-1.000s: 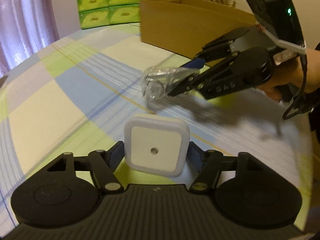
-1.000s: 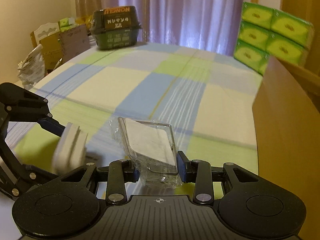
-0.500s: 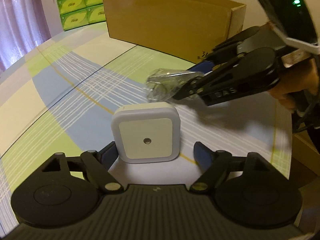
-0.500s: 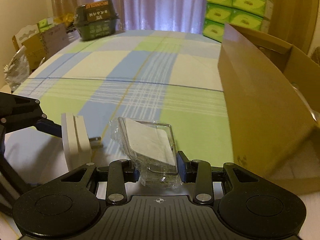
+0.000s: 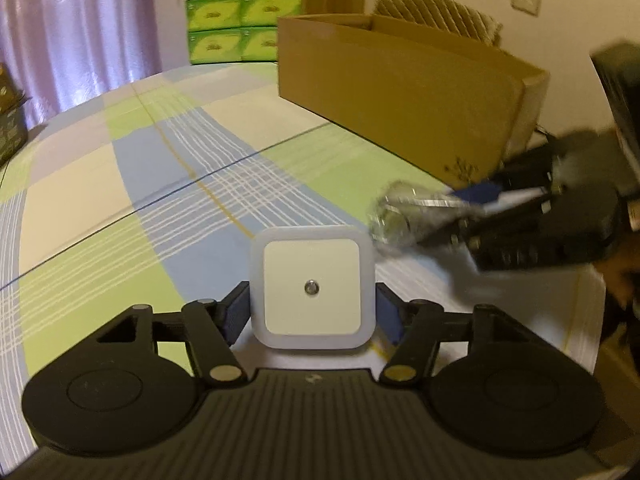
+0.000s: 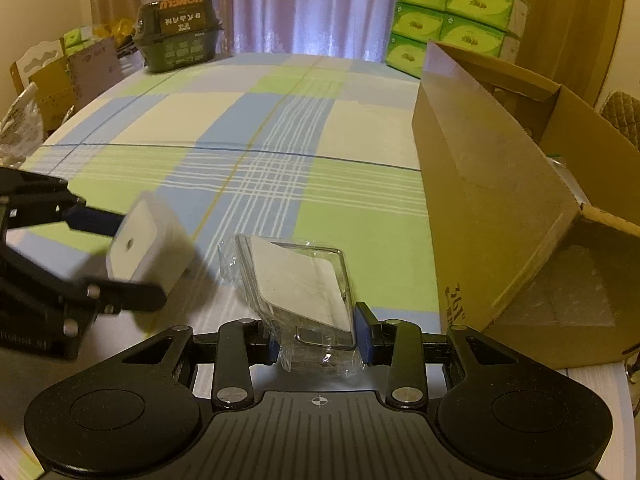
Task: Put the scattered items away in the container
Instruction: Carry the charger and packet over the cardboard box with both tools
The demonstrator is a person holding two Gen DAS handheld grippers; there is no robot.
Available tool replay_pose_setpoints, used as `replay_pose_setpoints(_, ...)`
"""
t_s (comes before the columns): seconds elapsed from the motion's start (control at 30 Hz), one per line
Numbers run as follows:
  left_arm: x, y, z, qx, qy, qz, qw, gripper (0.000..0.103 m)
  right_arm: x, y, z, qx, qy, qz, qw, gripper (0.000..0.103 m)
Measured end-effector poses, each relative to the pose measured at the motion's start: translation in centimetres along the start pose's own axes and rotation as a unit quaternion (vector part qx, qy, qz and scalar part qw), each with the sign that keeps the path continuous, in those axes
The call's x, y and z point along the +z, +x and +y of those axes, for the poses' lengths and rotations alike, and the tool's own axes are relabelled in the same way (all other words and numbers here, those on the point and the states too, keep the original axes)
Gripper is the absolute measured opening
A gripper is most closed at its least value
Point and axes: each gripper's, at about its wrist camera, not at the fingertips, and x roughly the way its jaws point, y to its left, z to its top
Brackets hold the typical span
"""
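Observation:
My left gripper (image 5: 312, 314) is shut on a white square night light (image 5: 313, 287) with a small round sensor in its face, held above the checked tablecloth. The same night light (image 6: 146, 248) shows at the left of the right wrist view, tilted and blurred. My right gripper (image 6: 318, 338) is shut on a clear plastic packet (image 6: 298, 280) with a white card and a wire hook inside. That packet (image 5: 408, 214) appears blurred at the right of the left wrist view. The open cardboard box (image 6: 496, 184) stands just right of the right gripper; the box (image 5: 400, 92) lies ahead of the left one.
Green tissue packs (image 6: 452, 12) are stacked behind the box against the curtain. A dark green container (image 6: 178, 34) sits at the table's far left end, with cartons (image 6: 64, 76) and a bag beyond the edge. A chair back (image 5: 436, 8) rises behind the box.
Both grippers have swung towards the cardboard box with their loads. The left gripper's jaws have drawn in on the night light. The right gripper now sits lower right in the left view.

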Motion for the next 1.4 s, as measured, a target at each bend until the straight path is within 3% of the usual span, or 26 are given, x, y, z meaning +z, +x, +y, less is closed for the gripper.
replay_pose_setpoints(0.17,0.2,-0.1,1.3,0.011,-0.037,0.007,0.9992,0.06,0.1,0.1,0.2,0.0,-0.003,0.002,1.0,0.039)
replay_pose_setpoints(0.4,0.3,-0.3,1.8,0.026,-0.05,0.011,0.9983,0.06,0.2,0.1,0.7,0.001,-0.007,0.003,1.0,0.039)
replay_pose_setpoints(0.77,0.2,-0.1,1.6,0.03,-0.053,0.015,0.9981,0.061,0.1,0.5,1.1,-0.001,-0.011,0.007,1.0,0.039)
replay_pose_setpoints(1.27,0.0,0.4,0.3,0.049,-0.018,0.025,0.9983,0.061,-0.1,1.2,1.8,-0.015,-0.059,0.01,0.998,0.039)
replay_pose_setpoints(1.4,0.2,-0.1,0.7,0.045,-0.033,0.014,0.9984,0.06,0.0,0.9,1.6,-0.013,-0.044,0.009,0.999,0.039)
